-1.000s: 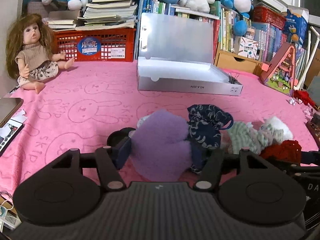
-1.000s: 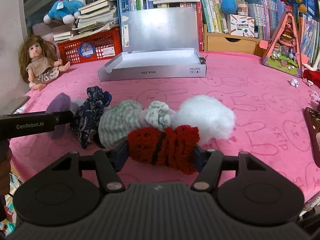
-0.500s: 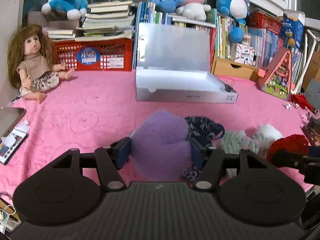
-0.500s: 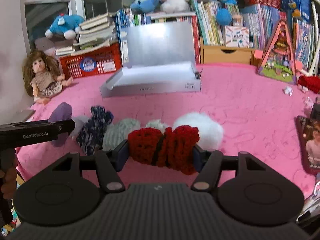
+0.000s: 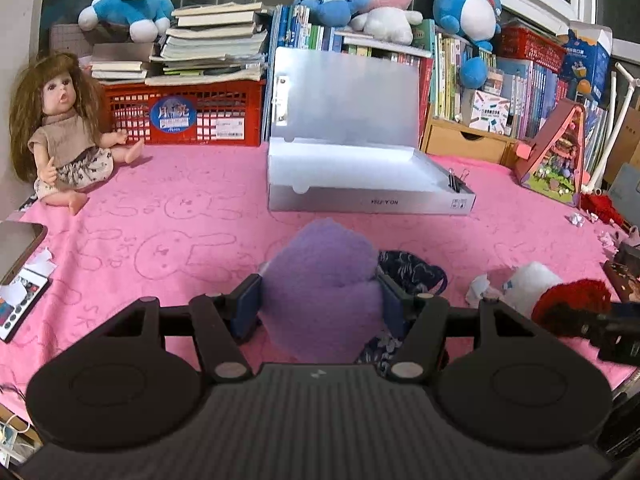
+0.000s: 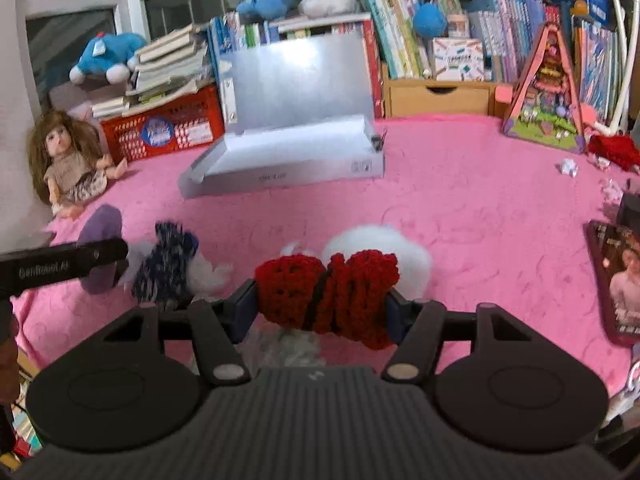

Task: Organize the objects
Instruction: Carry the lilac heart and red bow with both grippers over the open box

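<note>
My left gripper (image 5: 320, 304) is shut on a purple fluffy scrunchie (image 5: 320, 276) and holds it above the pink cloth. My right gripper (image 6: 322, 308) is shut on a red crocheted scrunchie (image 6: 328, 290), also lifted; it shows at the right in the left wrist view (image 5: 572, 304). A dark blue patterned scrunchie (image 5: 412, 270) and a white fluffy one (image 6: 380, 244) lie on the cloth below. An open grey box (image 5: 360, 184) stands further back, its lid upright.
A doll (image 5: 60, 132) sits at the back left by a red basket (image 5: 184, 112) of books. A wooden drawer (image 5: 464, 144), a triangular toy house (image 5: 556, 160), books and plush toys line the back. A remote (image 5: 20, 304) lies left, a photo card (image 6: 620, 280) right.
Both grippers have risen from the pile with their scrunchies held. The green striped scrunchie is out of sight now, and the box appears closer.
</note>
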`<state>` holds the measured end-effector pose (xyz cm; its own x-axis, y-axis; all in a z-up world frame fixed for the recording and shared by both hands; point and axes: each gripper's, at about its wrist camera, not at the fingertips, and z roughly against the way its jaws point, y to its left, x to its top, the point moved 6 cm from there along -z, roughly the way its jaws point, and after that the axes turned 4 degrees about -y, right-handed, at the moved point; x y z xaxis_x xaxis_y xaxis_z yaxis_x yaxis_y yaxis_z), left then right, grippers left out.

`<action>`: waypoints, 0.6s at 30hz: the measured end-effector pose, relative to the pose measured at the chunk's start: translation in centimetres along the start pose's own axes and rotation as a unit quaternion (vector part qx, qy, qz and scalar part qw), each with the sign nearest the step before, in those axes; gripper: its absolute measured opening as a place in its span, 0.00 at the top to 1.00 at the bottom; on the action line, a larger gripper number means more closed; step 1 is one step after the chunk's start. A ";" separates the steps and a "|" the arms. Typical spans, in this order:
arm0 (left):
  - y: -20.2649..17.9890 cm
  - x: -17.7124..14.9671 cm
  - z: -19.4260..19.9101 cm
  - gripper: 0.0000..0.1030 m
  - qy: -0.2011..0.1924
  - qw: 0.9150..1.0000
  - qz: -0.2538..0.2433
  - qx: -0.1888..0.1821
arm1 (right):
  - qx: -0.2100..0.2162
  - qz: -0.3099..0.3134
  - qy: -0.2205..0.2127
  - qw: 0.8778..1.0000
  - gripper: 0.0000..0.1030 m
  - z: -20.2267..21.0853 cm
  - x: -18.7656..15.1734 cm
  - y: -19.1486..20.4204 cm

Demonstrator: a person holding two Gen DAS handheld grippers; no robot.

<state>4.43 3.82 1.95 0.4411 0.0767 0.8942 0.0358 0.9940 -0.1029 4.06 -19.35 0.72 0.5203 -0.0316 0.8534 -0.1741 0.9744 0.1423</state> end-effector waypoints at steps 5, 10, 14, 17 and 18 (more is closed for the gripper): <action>0.2 -0.8 -0.3 0.34 0.012 1.000 0.007 0.003 | -0.028 0.040 -0.014 0.999 0.37 0.0 -1.9 1.1; 0.3 -0.9 -0.2 0.34 0.010 1.000 0.007 0.004 | -0.031 0.045 -0.024 0.998 0.37 0.1 -1.6 1.3; 0.4 -1.0 -0.2 0.34 0.009 1.000 0.008 0.005 | -0.032 0.035 -0.028 0.998 0.38 0.3 -1.2 1.0; 0.4 -1.0 -0.1 0.34 0.009 1.000 0.009 0.004 | -0.036 0.034 -0.036 0.998 0.38 0.7 -0.9 0.8; 0.4 -1.0 -0.1 0.34 0.009 1.000 0.010 0.003 | -0.036 0.033 -0.038 0.998 0.38 0.8 -0.8 0.8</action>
<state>4.10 4.10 0.98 0.4570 0.0943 0.8844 0.0221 0.9929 -0.1173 2.82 -18.78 0.57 0.4444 0.0181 0.8956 -0.1429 0.9884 0.0510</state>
